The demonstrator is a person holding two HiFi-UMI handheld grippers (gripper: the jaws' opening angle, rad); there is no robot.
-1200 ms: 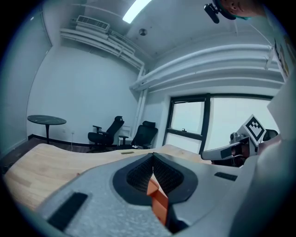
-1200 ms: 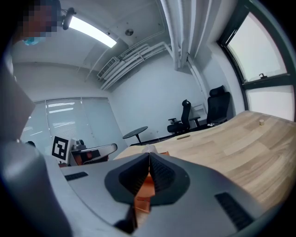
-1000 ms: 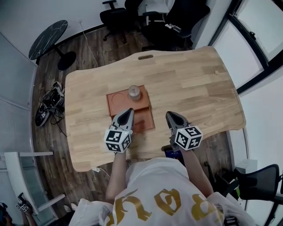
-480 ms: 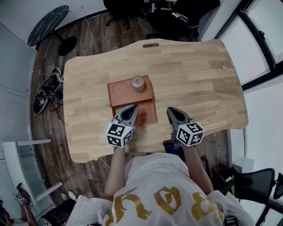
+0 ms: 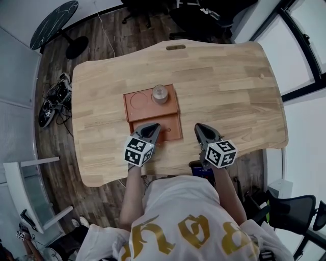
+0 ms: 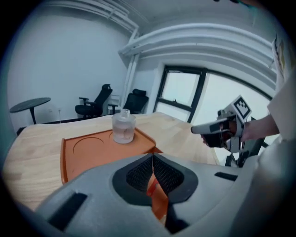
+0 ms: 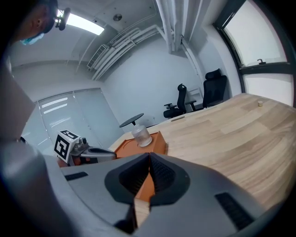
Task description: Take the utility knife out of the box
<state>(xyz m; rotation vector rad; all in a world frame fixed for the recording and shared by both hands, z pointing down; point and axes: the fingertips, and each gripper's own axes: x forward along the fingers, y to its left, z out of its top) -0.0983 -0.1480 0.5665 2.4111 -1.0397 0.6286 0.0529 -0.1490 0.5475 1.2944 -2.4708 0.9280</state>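
Observation:
An orange box [image 5: 151,109] lies in the middle of the wooden table [image 5: 229,86], with a round recess at its far left and a small glass jar [image 5: 160,94] at its far right. My left gripper [image 5: 153,127] hovers over the box's near compartment, jaws shut with nothing between them. It hides part of that compartment, and I cannot make out the utility knife. My right gripper [image 5: 199,127] hangs over bare wood to the right of the box, shut and empty. The left gripper view shows the box [image 6: 92,148], the jar [image 6: 123,127] and the right gripper [image 6: 203,129].
The table's near edge runs just under both grippers, close to the person's body. Office chairs [image 5: 204,12] stand beyond the far edge, and a round black side table [image 5: 53,18] at the far left. Cables [image 5: 53,99] lie on the floor to the left.
Both grippers have drawn back a little toward the near edge, away from the jar. The head view has shifted so the table sits slightly higher in the picture. Both stay shut.

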